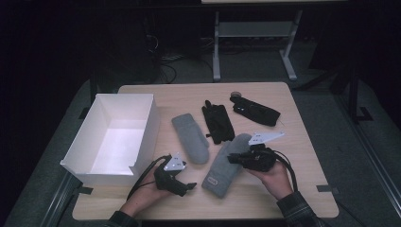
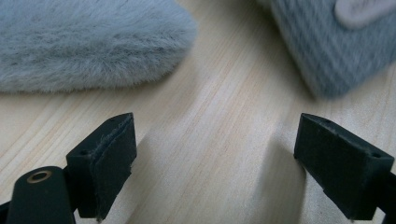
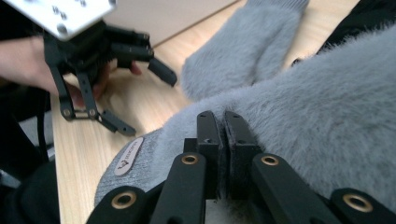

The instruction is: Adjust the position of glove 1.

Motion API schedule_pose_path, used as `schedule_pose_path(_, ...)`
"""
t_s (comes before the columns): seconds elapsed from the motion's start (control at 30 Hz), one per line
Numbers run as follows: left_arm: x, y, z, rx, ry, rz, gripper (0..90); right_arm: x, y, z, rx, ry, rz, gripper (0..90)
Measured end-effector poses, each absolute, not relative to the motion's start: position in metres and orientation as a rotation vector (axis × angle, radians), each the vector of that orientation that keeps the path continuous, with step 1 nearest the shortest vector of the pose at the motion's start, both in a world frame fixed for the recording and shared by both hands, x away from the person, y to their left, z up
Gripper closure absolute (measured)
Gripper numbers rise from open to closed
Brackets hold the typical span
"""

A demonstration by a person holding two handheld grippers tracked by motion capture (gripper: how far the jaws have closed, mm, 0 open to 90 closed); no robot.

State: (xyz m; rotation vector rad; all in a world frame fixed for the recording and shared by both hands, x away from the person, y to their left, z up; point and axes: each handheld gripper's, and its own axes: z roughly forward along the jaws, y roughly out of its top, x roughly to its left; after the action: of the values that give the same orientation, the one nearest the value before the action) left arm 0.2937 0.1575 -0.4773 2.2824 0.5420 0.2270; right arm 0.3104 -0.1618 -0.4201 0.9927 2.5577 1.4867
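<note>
Your right gripper [image 3: 223,122] pinches the near grey mitten [image 1: 226,164] at mid-bench, while your left gripper [image 1: 183,185] rests wide open and empty on bare wood between that mitten's cuff and the white box [image 1: 142,142].

A grey fleece mitten [image 1: 224,163] is seen lying flat on the table [image 1: 293,156], angled with its ribbed cuff toward the near edge and its rounded tip pointing away. A pale oval label is carried on the cuff. Its fuzzy body is pinched at one spot near the thumb side. It lies just beside a second, matching mitten [image 1: 190,137], the two apart.
</note>
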Motion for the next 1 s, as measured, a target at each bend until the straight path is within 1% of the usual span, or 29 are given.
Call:
schedule_pose_path(0.13,0.294,0.158,-0.477,2.286,0.541,0.226,12.4,0.312,-0.155,-0.429,0.996,2.607,1.426,86.0)
schedule_pose_path(0.23,0.294,0.158,-0.477,2.287,0.54,0.226,12.4,0.312,-0.15,-0.436,0.994,2.638,1.353,83.2)
schedule_pose_path(0.27,0.294,0.158,-0.477,2.286,0.541,0.226,12.4,0.312,-0.149,-0.438,0.992,2.647,1.331,80.8)
schedule_pose_path(0.3,0.294,0.158,-0.477,2.287,0.538,0.229,12.4,0.312,-0.148,-0.44,0.994,2.653,1.318,76.2)
schedule_pose_path(0.33,0.294,0.158,-0.477,2.287,0.538,0.229,12.4,0.313,-0.148,-0.441,0.995,2.671,1.315,68.6)
schedule_pose_path(0.43,0.294,0.158,-0.477,2.286,0.541,0.226,12.4,0.313,-0.148,-0.441,1.001,2.674,1.277,57.1)
schedule_pose_path(0.47,0.294,0.158,-0.477,2.286,0.542,0.222,12.3,0.313,-0.149,-0.44,0.991,2.668,1.265,57.8)
schedule_pose_path(0.53,0.294,0.158,-0.477,2.287,0.538,0.22,12.3,0.312,-0.152,-0.438,0.975,2.666,1.257,65.8)
schedule_pose_path(0.57,0.294,0.158,-0.477,2.285,0.54,0.217,12.3,0.312,-0.155,-0.437,0.948,2.667,1.254,74.2)
schedule_pose_path(0.67,0.294,0.157,-0.477,2.28,0.546,0.217,12.4,0.303,-0.16,-0.433,0.884,2.703,1.272,90.0)
schedule_pose_path(0.83,0.294,0.157,-0.477,2.281,0.544,0.22,12.4,0.286,-0.162,-0.437,0.797,2.771,1.231,90.0)
schedule_pose_path(1.0,0.294,0.157,-0.477,2.284,0.541,0.223,12.4,0.272,-0.149,-0.448,0.726,2.869,1.2,90.0)
